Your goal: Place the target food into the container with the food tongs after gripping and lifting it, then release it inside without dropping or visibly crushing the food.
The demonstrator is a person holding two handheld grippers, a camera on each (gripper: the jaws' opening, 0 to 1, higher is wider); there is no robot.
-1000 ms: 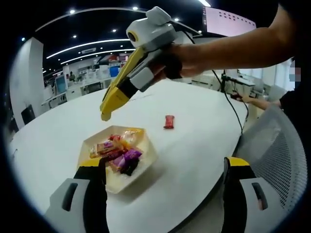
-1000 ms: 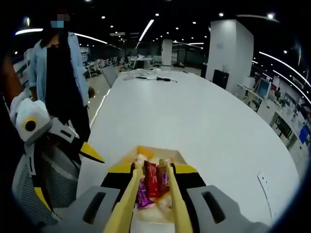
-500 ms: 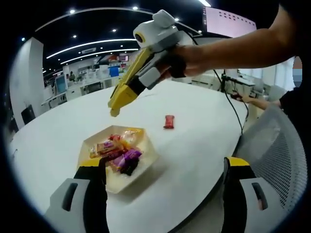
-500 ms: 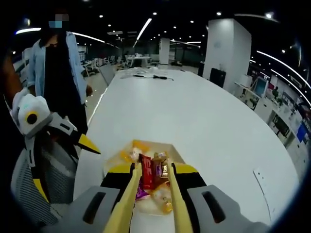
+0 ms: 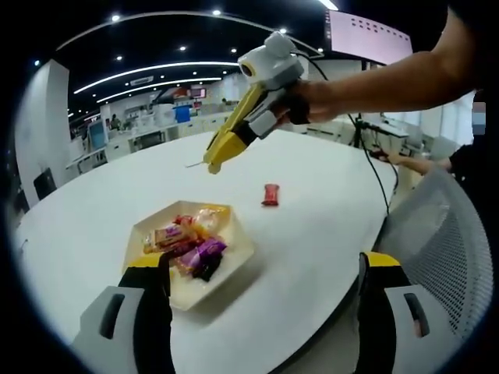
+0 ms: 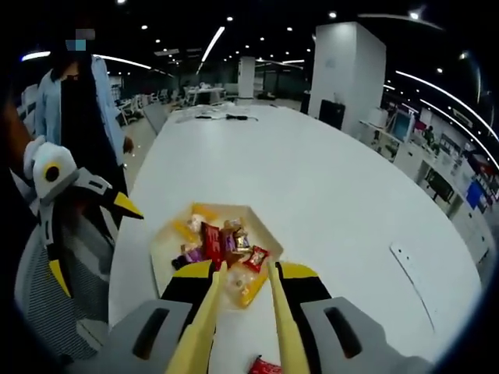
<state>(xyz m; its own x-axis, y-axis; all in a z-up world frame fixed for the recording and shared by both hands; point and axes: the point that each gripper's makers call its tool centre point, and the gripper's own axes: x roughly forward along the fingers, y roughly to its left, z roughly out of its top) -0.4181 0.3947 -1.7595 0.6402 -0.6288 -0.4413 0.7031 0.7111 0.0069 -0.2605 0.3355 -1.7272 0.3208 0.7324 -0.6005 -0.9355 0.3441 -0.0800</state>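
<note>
Right tongs (image 6: 242, 269): slightly parted, holding nothing.
Left tongs (image 5: 261, 269): wide open, holding nothing.
Tray (image 6: 168, 241) of sweets: at 12 o'clock beyond right tongs.
Red sweet (image 5: 270, 195): on bench (image 5: 312, 226), 2 o'clock from tray.

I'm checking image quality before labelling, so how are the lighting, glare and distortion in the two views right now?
Left gripper view: bright, even light on the white table, the tray casting only a soft shadow, the table edge bowed by the fisheye. Right gripper view: a dim hall with ceiling spots and light strips, the table top close to washed out, the candies sharp, the yellow tongs stretched toward the bottom.
</note>
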